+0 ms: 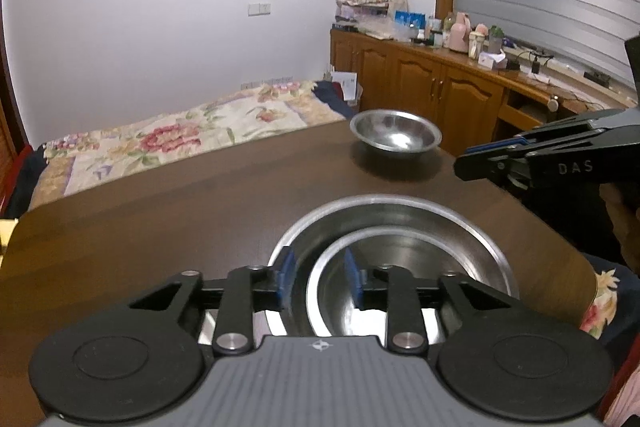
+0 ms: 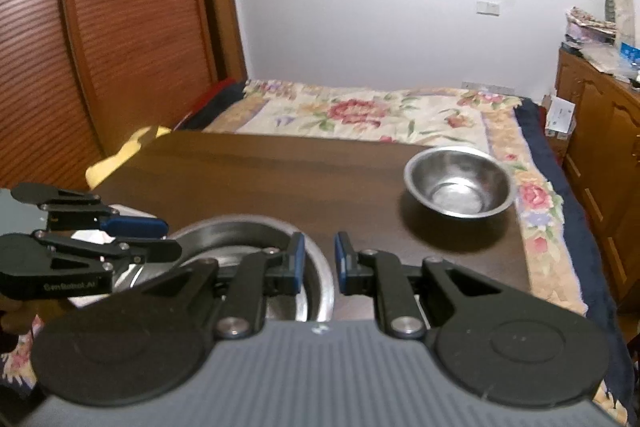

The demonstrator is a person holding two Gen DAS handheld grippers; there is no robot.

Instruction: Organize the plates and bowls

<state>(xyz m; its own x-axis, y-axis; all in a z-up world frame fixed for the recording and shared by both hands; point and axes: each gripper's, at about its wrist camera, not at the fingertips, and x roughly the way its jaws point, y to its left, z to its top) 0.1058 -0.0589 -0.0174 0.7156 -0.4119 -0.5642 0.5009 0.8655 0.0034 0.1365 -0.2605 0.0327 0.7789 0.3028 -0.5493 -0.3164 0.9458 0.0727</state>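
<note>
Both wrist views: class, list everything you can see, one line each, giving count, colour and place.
Bowls: three, steel; big bowl nearest, small bowl nested in it, far bowl alone at far right.
Table: one, dark brown, under the bowls.
Quilt: one, floral, beyond the table.
Cabinet: one, wooden, cluttered top, right wall.
Door: one, reddish slatted wood, left wall.
Left tongs: black, blue pads, open astride the small bowl's rim.
Right tongs: same colours, shut, empty, by the big bowl's right rim.
</note>
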